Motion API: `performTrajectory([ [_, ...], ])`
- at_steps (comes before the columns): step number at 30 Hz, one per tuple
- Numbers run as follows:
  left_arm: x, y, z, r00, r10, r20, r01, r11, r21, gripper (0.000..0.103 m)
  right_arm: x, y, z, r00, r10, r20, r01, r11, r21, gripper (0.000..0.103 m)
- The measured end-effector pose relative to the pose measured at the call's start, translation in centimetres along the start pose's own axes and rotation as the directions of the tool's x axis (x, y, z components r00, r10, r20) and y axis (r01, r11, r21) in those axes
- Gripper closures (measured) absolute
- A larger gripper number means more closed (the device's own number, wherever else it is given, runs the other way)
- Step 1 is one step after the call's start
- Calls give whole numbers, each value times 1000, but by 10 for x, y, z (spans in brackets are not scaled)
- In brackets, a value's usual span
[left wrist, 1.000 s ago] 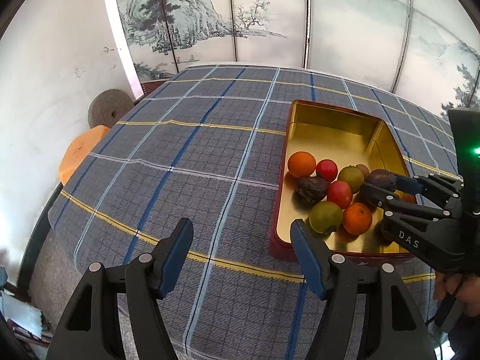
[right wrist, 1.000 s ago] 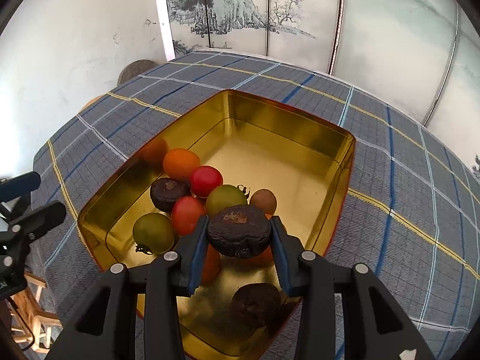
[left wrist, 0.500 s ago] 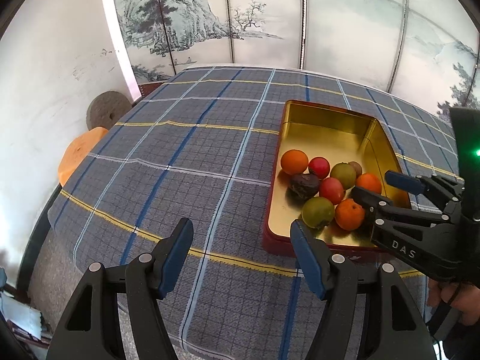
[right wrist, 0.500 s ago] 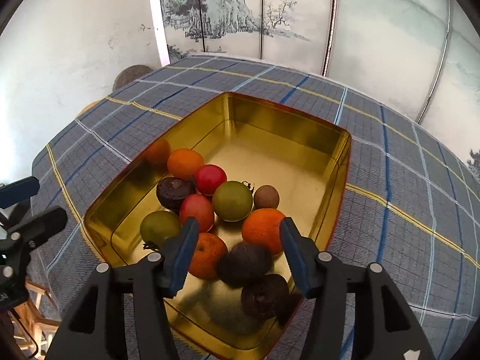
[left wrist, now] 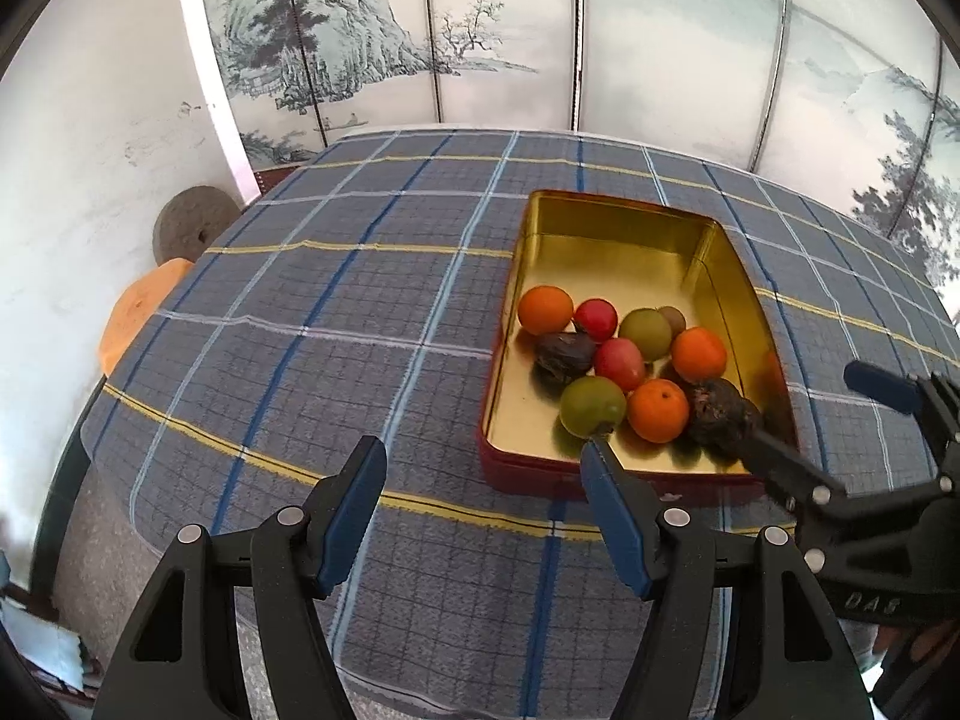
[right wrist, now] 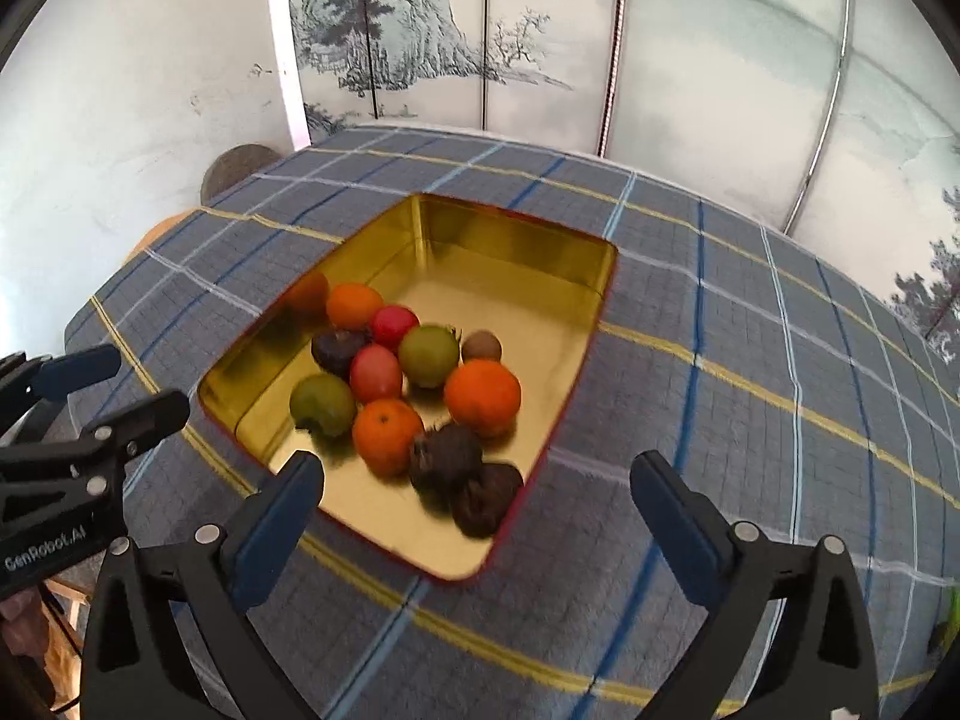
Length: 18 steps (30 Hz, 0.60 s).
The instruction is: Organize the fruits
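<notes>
The right gripper [right wrist: 474, 498], which a second ago clenched a dark wrinkled fruit [right wrist: 447, 457], has let it go: its fingers are opening wide with nothing between them, and it has drawn back above the counter [right wrist: 720, 312]. That fruit now lies in the gold tin [right wrist: 516, 240] at its near end, touching a second dark fruit [right wrist: 487, 498] and an orange [right wrist: 387, 435]. Judgement: this placement is complete; no loose fruit shows on the cloth. The left gripper [left wrist: 483, 510] hovers half open and empty, unchanged. In the left wrist view the right gripper's arm covers part of the dark fruits. The right view's edges are motion-blurred.
</notes>
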<state>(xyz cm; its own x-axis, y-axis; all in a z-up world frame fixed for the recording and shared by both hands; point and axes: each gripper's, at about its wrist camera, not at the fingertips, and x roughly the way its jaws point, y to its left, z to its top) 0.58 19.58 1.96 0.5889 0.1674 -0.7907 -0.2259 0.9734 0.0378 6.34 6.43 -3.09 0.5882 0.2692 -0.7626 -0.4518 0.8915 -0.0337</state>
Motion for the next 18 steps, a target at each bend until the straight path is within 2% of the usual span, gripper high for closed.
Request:
performTrajectory([
  [6, 1, -7, -2, 1000, 9, -16, -8, 1000, 18, 34, 3, -1, -15, 997, 8, -79, -7, 1000, 11, 1],
  [18, 2, -11, -4, 1000, 10, -24, -10, 1000, 25, 34, 6, -4, -21, 994, 16, -110, -12, 999, 37, 1],
])
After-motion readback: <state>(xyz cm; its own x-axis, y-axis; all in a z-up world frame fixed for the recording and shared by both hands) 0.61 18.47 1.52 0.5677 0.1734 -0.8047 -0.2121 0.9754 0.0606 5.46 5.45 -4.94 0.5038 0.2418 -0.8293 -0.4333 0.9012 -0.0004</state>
